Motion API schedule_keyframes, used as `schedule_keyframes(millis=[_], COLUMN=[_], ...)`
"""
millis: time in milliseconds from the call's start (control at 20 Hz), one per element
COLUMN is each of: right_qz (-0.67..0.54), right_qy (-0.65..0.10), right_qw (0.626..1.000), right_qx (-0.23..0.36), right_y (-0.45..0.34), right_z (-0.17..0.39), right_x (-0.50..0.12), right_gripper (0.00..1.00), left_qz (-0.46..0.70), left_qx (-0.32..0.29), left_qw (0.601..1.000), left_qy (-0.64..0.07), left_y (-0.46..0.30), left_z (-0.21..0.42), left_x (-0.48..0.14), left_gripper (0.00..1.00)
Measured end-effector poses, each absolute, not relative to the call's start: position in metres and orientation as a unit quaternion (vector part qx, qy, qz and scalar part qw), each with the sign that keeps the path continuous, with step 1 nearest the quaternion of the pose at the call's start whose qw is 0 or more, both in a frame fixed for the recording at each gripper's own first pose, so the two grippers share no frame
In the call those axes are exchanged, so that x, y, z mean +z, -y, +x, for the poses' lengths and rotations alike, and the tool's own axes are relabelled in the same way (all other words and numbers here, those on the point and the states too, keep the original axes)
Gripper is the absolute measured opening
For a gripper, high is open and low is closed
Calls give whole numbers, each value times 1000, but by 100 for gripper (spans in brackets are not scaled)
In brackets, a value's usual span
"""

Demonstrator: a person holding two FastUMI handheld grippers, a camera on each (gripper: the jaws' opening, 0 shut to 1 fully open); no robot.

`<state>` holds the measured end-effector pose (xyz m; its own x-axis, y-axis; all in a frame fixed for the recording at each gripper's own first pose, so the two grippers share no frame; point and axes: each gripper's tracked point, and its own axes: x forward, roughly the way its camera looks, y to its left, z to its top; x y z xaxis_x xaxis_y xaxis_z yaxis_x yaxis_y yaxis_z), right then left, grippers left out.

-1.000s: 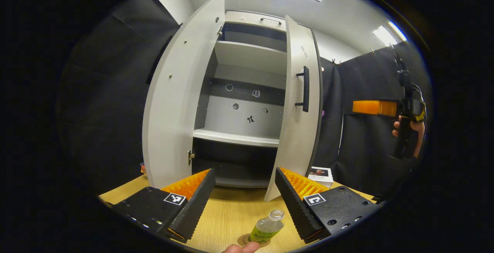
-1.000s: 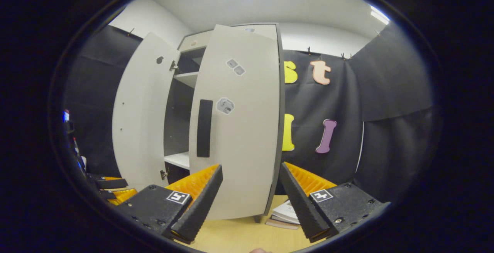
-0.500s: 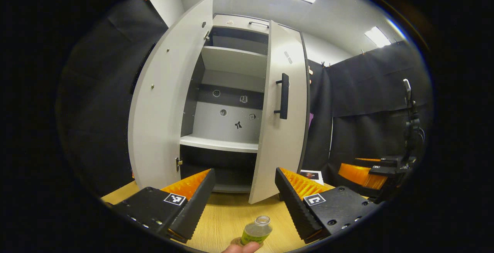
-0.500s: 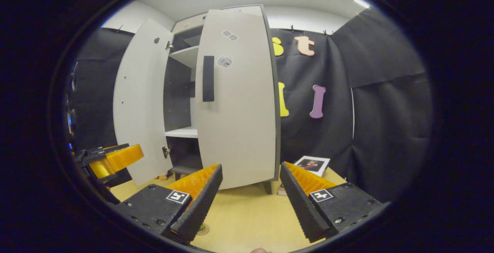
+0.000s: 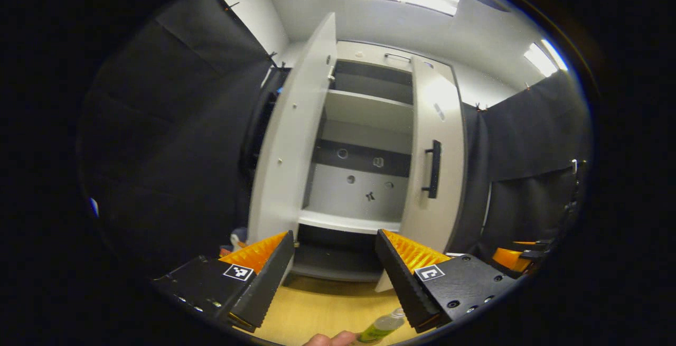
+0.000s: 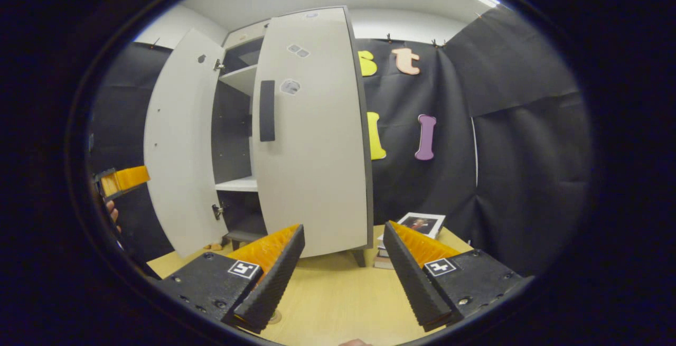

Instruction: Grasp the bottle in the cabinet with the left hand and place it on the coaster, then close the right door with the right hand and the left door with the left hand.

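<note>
Both my claws, left (image 5: 334,274) and right (image 6: 343,274), gape empty before the cabinet (image 5: 364,140); bottle (image 5: 381,326) on tabletop (image 6: 338,304).

At the bottom edge of the left gripper view, the bottle (image 5: 381,327) is cut off, only its neck and part of its green label showing beside a fingertip (image 5: 330,339); the coaster beneath cannot be made out. The right gripper (image 5: 515,255) sits partly cropped at the right rim. In the right gripper view, a finger (image 6: 266,282) hides most of the coaster (image 6: 274,316), and the stickers (image 6: 290,86) on the right door (image 6: 311,140) are too small to read.
</note>
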<state>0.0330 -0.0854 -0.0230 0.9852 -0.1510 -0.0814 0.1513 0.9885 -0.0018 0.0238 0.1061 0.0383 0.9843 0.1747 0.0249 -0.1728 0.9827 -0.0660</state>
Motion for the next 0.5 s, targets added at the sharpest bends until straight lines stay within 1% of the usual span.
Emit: schedule_keyframes(millis=[100, 150, 200, 250, 300, 500], right_qz=[2, 1, -1, -7, -13, -24], right_qy=[-32, -25, -19, -16, -16, -15], right_qw=[997, 997, 997, 997, 998, 997], right_qx=[-71, -70, -70, -70, -67, -68], right_y=[81, 81, 80, 80, 78, 81], right_z=[34, 34, 34, 32, 32, 27], right_x=[-13, -9, -5, -4, -3, -2], right_gripper=[98, 98, 99, 98, 98, 99], left_qz=[-5, 7, 23, 38, 47, 42], left_qx=[139, 163, 184, 206, 219, 228], left_qw=[990, 986, 982, 976, 972, 972], left_qy=[25, 29, 39, 55, 67, 50], left_y=[-155, -178, -201, -222, -237, -266], left_z=[24, 23, 23, 26, 34, 70], left_x=[54, 62, 74, 88, 100, 106], left_gripper=[95, 99, 95, 95, 95, 95])
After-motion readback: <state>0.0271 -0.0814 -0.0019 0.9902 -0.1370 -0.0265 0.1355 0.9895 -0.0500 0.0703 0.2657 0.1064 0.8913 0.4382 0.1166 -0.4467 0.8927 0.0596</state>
